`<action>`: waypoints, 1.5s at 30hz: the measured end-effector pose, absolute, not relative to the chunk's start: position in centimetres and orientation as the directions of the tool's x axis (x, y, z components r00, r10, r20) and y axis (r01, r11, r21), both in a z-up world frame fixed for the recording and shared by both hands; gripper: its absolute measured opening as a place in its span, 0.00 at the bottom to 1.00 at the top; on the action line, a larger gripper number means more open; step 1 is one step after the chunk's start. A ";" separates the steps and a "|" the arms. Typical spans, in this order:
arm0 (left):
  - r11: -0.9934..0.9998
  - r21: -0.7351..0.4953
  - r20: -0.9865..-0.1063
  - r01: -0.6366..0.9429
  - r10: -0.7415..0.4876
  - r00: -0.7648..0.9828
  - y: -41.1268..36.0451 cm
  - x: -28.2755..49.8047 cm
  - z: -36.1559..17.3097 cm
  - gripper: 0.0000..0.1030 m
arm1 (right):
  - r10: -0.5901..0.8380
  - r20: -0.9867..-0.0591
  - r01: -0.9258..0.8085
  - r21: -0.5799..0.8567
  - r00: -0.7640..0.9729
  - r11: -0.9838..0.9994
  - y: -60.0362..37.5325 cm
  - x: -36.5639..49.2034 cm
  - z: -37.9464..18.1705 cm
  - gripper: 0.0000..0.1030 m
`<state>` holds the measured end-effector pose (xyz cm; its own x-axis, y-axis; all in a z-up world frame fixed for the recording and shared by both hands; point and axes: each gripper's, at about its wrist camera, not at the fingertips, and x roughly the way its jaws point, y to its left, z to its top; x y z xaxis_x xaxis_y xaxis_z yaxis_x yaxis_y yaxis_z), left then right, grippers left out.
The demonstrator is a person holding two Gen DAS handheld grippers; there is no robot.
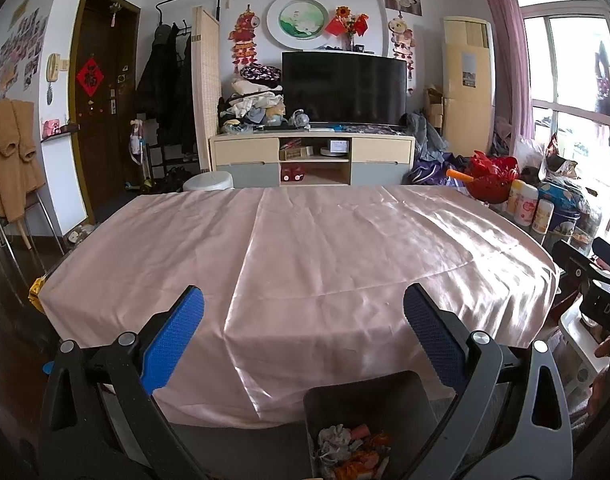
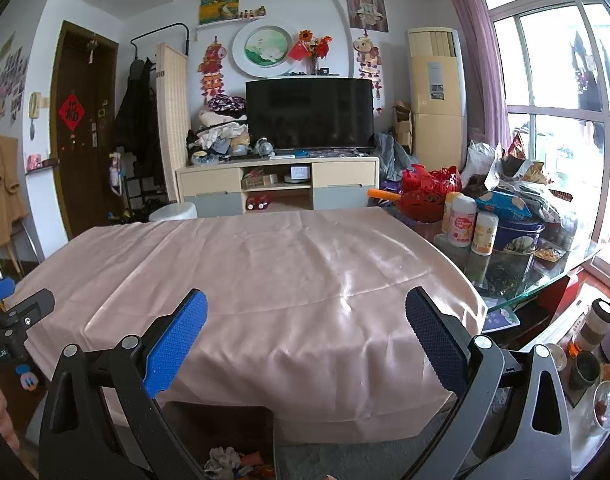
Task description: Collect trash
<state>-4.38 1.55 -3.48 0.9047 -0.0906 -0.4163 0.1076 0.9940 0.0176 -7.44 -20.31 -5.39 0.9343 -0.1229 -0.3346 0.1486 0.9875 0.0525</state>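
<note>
Home living rm, TV (image 1: 343,87) on cabinet (image 1: 312,155), coat rack (image 1: 167,68), cloth-covered table (image 1: 305,264), wall decor

Worktop (image 2: 265,280): covered by pink satin cloth (image 1: 305,248). Behind it: dark television (image 1: 343,87) on a low cabinet (image 1: 313,158). Right end: red basket (image 2: 429,196), white bottles (image 2: 463,220), blue tin (image 2: 519,236).

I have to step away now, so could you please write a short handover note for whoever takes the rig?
Left gripper: open, empty, above the trash bin.
Right gripper: open, empty, beside it.
Trash bin stands on the floor at the near table edge, holding crumpled paper and orange scraps.
The pink tablecloth shows no trash.
Left: probably nothing; check the cluttered glass table end.
</note>
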 end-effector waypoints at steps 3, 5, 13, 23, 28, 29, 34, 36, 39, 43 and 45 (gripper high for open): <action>0.994 0.025 -0.418 0.111 -0.090 0.904 1.6 -4.3 -3.6 0.92 | -0.123 -0.335 0.149 0.052 0.934 0.987 -20.3 -7.4 -5.4 0.97; 0.994 0.029 -0.417 0.110 -0.088 0.904 1.5 -4.3 -3.5 0.92 | -0.124 -0.334 0.150 0.052 0.934 0.987 -20.3 -7.4 -5.4 0.97; 0.994 0.022 -0.423 0.108 -0.089 0.902 1.7 -4.3 -3.7 0.92 | -0.121 -0.331 0.148 0.056 0.936 0.987 -20.5 -7.5 -5.3 0.97; 0.994 0.025 -0.419 0.106 -0.086 0.904 1.7 -4.3 -3.7 0.92 | -0.120 -0.323 0.146 0.058 0.939 0.988 -21.0 -7.5 -5.2 0.97; 0.995 0.022 -0.418 0.099 -0.081 0.905 2.0 -4.2 -3.5 0.92 | -0.119 -0.321 0.145 0.059 0.940 0.988 -21.1 -7.6 -5.1 0.97; 0.995 0.021 -0.417 0.099 -0.081 0.905 2.1 -4.2 -3.5 0.92 | -0.119 -0.320 0.145 0.059 0.940 0.988 -21.1 -7.6 -5.1 0.97; 0.995 0.020 -0.417 0.099 -0.082 0.905 2.2 -4.2 -3.5 0.92 | -0.120 -0.322 0.146 0.059 0.939 0.988 -21.1 -7.6 -5.1 0.97; 0.995 0.021 -0.417 0.100 -0.082 0.905 2.2 -4.2 -3.5 0.92 | -0.119 -0.322 0.146 0.060 0.939 0.987 -21.1 -7.6 -5.1 0.97; 0.995 0.020 -0.417 0.099 -0.082 0.905 2.3 -4.2 -3.5 0.92 | -0.119 -0.322 0.146 0.060 0.939 0.987 -21.2 -7.6 -5.1 0.97; 0.995 0.021 -0.416 0.099 -0.082 0.906 2.2 -4.2 -3.5 0.92 | -0.119 -0.323 0.146 0.061 0.939 0.987 -21.2 -7.6 -5.1 0.97; 0.995 0.021 -0.417 0.099 -0.082 0.905 2.3 -4.2 -3.5 0.92 | -0.119 -0.322 0.146 0.060 0.939 0.988 -21.2 -7.5 -5.1 0.97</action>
<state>-4.19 2.26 -3.52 0.9053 -0.0816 -0.4168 0.0992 0.9949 0.0206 -7.55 -21.21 -5.14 0.9391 -0.1186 -0.3224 0.1455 0.9875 0.0605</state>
